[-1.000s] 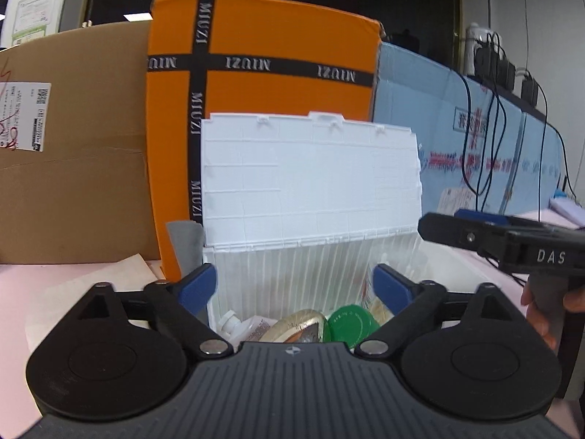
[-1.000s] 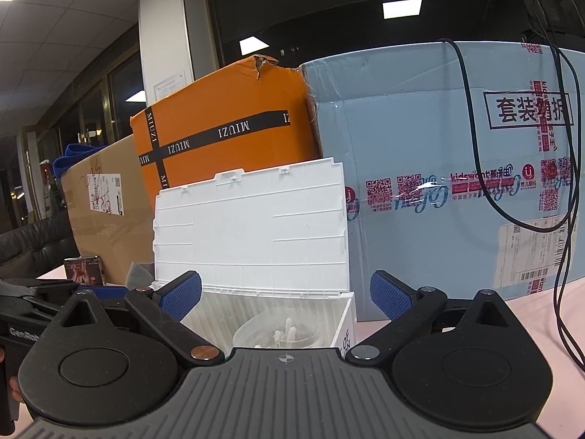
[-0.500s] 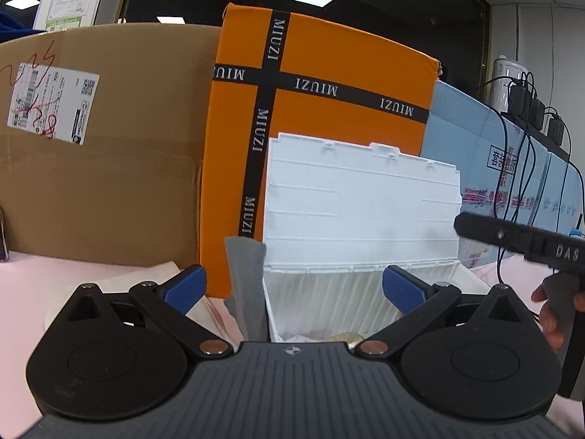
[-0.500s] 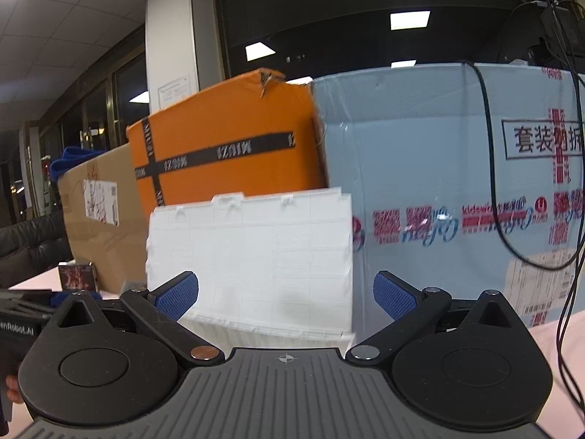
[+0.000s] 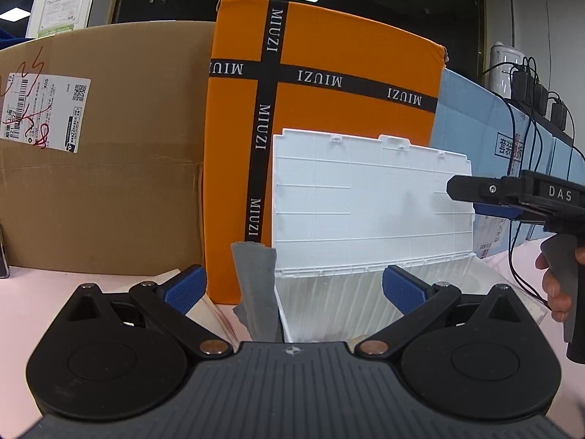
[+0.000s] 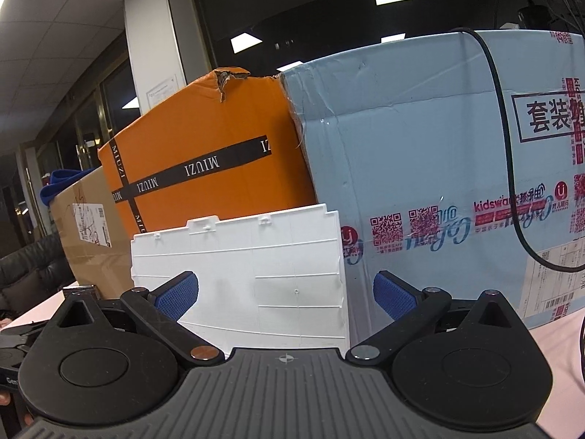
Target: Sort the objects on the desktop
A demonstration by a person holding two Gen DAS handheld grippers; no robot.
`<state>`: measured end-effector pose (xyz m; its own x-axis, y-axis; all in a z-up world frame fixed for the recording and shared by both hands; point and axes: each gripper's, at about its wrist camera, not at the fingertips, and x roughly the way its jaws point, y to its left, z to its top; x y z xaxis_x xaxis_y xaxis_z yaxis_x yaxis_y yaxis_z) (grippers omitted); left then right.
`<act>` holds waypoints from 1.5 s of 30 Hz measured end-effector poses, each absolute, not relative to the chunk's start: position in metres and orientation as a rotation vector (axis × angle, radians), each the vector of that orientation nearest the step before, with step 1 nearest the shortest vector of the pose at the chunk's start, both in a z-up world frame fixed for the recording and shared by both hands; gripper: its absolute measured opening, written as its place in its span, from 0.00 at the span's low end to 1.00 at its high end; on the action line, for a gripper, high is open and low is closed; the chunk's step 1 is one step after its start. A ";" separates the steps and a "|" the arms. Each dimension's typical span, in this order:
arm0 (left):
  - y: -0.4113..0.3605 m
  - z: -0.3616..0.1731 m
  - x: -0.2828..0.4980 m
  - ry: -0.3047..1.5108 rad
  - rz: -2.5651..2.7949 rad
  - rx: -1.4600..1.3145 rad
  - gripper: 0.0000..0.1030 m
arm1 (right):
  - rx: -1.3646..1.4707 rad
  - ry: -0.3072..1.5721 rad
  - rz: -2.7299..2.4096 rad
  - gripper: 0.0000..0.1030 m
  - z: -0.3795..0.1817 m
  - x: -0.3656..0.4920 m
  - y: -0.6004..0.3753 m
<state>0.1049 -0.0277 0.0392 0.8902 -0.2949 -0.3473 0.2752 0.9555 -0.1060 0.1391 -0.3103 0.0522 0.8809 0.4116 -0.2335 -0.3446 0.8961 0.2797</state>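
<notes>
A white plastic storage box stands on the pink table with its lid raised upright against the orange carton. Its contents are hidden below my view. My left gripper is open and empty, just in front of the box's left corner. The right gripper shows from the side, held by a hand to the right of the box. In the right wrist view my right gripper is open and empty, facing the white lid.
A grey cloth strip hangs by the box's left side. Behind stand a brown carton, an orange MIUZI carton and a light-blue carton, with black cables draped over it.
Both grippers have pulled back and tilted up from the box. The bottles and green lid inside have dropped out of view. The left view has swung leftward, showing more of the brown carton.
</notes>
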 end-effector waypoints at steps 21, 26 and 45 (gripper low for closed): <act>-0.033 0.028 0.090 0.399 -0.342 -0.019 1.00 | 0.266 0.297 0.416 1.00 0.049 0.136 -0.311; -0.032 0.029 0.090 0.398 -0.348 -0.032 1.00 | 0.264 0.290 0.424 1.00 0.051 0.135 -0.311; -0.034 0.028 0.092 0.404 -0.337 -0.031 1.00 | 0.220 0.280 0.488 1.00 0.052 0.127 -0.311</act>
<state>0.0919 -0.0343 0.0278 0.8648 -0.3281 -0.3802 0.3158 0.9439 -0.0962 0.1267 -0.3109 0.0523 0.8464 0.4889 -0.2113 -0.4291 0.8609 0.2733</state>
